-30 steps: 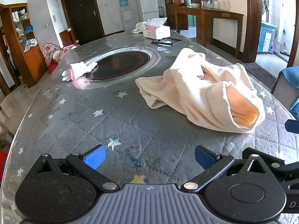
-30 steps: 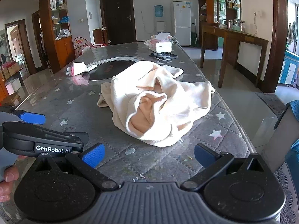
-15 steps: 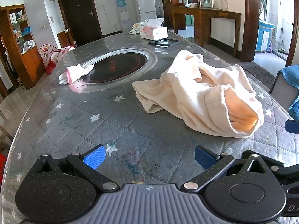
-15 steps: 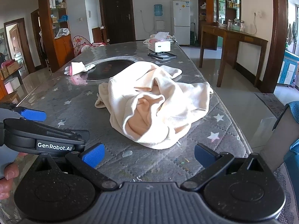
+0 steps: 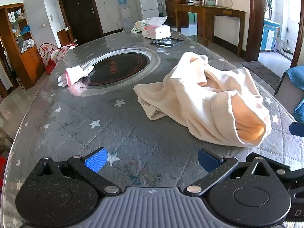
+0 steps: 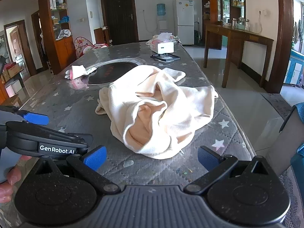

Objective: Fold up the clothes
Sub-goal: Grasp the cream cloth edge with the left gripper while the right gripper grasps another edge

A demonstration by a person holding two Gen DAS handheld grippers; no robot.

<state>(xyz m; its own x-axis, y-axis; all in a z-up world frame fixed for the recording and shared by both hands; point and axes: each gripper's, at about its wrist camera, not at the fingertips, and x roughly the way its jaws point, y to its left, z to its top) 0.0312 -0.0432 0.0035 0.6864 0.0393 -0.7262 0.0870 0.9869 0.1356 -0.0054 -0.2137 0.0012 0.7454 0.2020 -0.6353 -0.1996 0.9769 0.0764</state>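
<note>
A crumpled cream garment [image 5: 205,98] [image 6: 157,108] lies in a heap on the grey star-patterned table cover [image 5: 79,114], its peach lining showing at an opening that faces me. My left gripper [image 5: 152,160] hovers open near the table's front edge, to the left of the heap and clear of it. My right gripper [image 6: 152,157] is open too, just short of the garment's near hem, with nothing between its fingers. In the right wrist view the left gripper's blue pad [image 6: 37,118] shows at the left, with a hand [image 6: 8,178] holding that gripper.
A round dark hotplate [image 5: 117,68] is set into the table beyond the garment. A white and pink glove [image 5: 74,74] lies at its left rim. At the far end stand a tissue box [image 5: 156,31] and a flat black tray [image 5: 167,42]. The table's right edge [image 6: 241,133] drops to the floor.
Both grippers have moved a little toward the garment, which looks slightly larger and lower in both views. The garment itself has not moved. Both grippers stay open.
</note>
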